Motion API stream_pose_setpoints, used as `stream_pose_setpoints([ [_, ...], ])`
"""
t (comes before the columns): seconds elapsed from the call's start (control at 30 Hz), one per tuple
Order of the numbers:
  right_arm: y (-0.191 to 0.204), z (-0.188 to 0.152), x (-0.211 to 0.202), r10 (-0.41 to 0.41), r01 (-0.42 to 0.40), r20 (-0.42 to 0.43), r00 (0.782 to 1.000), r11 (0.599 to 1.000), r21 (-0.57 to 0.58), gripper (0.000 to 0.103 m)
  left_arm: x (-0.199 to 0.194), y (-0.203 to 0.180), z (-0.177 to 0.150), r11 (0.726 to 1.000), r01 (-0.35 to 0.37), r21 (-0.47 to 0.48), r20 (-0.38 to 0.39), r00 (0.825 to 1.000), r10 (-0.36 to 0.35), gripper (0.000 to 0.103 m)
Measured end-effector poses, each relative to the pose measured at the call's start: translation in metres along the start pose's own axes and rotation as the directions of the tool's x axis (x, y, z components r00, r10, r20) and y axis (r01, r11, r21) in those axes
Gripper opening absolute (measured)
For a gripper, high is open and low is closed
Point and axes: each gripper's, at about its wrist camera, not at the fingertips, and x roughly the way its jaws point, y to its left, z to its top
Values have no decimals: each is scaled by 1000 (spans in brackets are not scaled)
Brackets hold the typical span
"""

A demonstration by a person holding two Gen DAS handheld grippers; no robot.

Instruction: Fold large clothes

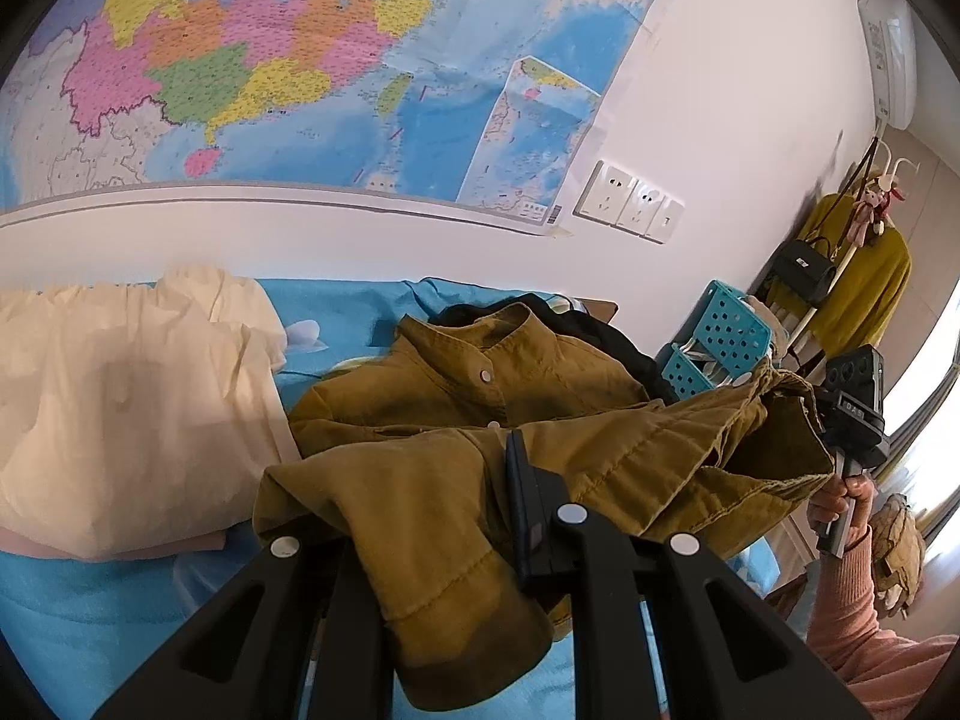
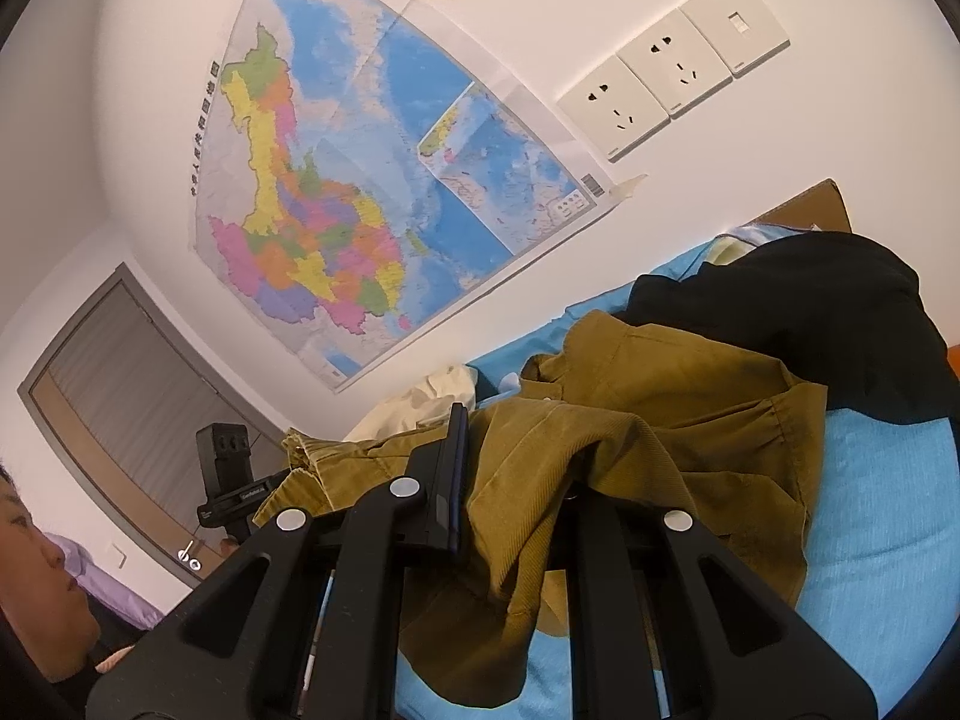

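Mustard corduroy shirt [image 1: 480,420] lies on the blue bedsheet [image 1: 336,306], lifted at 6 o'clock; left gripper [image 1: 420,480] and right gripper [image 2: 516,468] each clamp its fabric, cream garment [image 1: 120,390] at 9 o'clock

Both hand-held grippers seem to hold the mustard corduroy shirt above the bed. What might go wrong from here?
1. The mustard shirt hangs bunched over the left hand-held gripper; the fold may come out crooked.
2. It overlaps the black garment, which might get dragged along.
3. Fabric hides one finger of the right hand-held gripper; the grip may be shallow.
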Motion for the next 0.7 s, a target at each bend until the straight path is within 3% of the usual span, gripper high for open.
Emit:
stream_pose_setpoints([
  [0.7,-19,12,18,-7,8,-16,1000,999,35,11,16,4,11,999,-39,-1,-16,999,39,13],
])
